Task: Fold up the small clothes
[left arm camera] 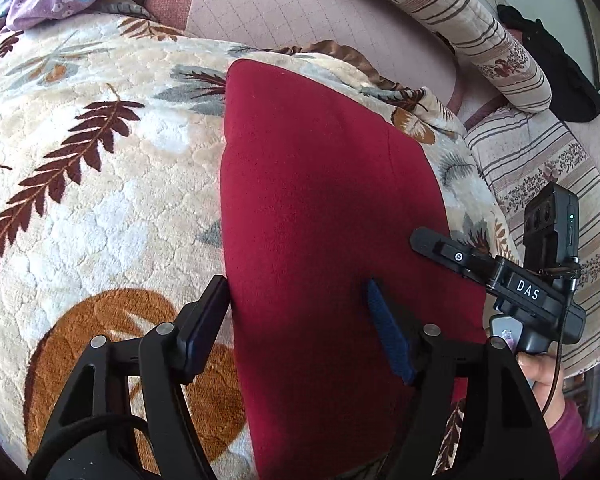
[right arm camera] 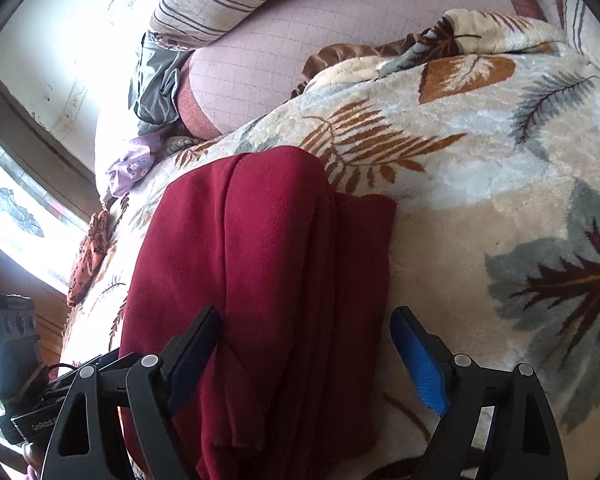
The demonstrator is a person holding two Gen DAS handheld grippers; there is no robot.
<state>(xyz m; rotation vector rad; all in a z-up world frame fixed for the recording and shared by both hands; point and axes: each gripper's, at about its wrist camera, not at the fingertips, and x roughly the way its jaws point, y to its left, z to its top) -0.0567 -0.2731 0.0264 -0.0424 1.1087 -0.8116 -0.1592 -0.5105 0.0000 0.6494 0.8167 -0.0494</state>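
A dark red garment (left arm camera: 324,200) lies folded into a long strip on the leaf-patterned blanket (left arm camera: 100,184). My left gripper (left arm camera: 300,312) is open above its near end, jaws spread over the left half of the cloth and holding nothing. The right gripper (left arm camera: 452,252) shows at the garment's right edge, held in a hand. In the right wrist view the garment (right arm camera: 268,264) lies in stacked layers. My right gripper (right arm camera: 304,344) is open astride its near end, holding nothing. The left gripper's body (right arm camera: 32,408) shows at the lower left.
The blanket (right arm camera: 480,184) covers a bed with a pink quilted sheet (left arm camera: 300,12) behind. A striped floral quilt roll (left arm camera: 480,36) and a black item (left arm camera: 552,64) lie at the far right. Purple (right arm camera: 134,164) and grey (right arm camera: 156,80) clothes lie near the window.
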